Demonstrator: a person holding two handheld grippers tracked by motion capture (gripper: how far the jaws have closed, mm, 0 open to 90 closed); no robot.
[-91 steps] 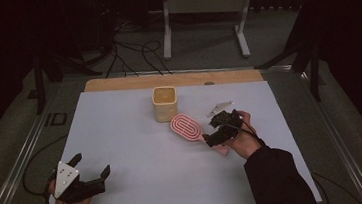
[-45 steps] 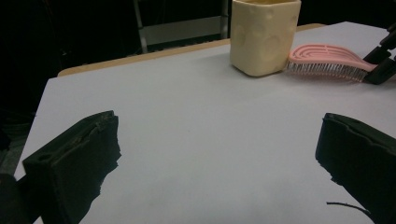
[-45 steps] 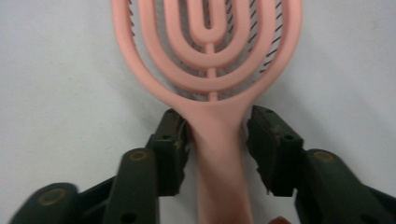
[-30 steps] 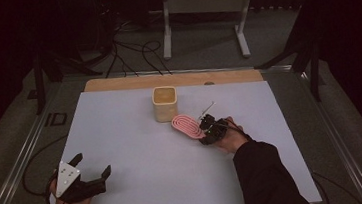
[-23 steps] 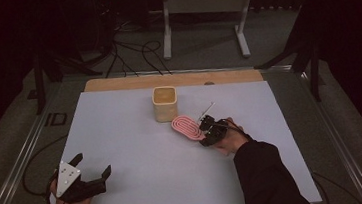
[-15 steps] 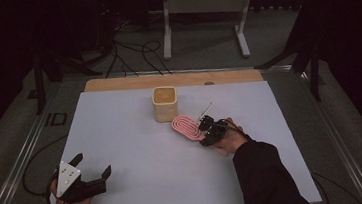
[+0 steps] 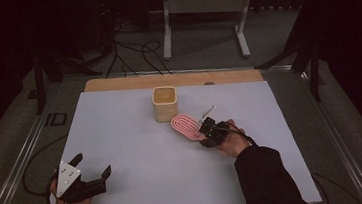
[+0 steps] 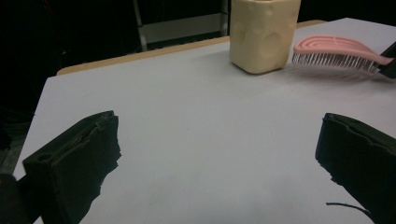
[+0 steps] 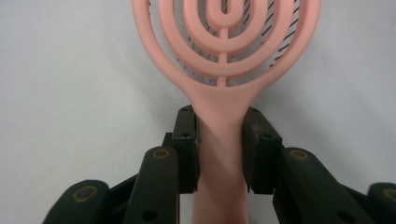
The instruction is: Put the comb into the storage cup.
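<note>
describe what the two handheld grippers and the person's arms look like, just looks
Both grippers are black, angular, two-jaw tools. The left gripper carries a pale grey three-cornered plate with small dark dots on top, and a dark cable trails from it. Its jaws are chunky, matte and rough-edged. The right gripper has flat pads and linkage arms with round brass-coloured pivots. The right arm wears a dark long sleeve.

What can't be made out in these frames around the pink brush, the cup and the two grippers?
- Cup: its contents, high view, too dim and small; left gripper view, top edge cuts its rim.
- Pink brush: handle end, right gripper view, hidden behind the right gripper clamping it; head tip cut by the top edge.
- Left gripper: its underside, high view, resting on the table.
</note>
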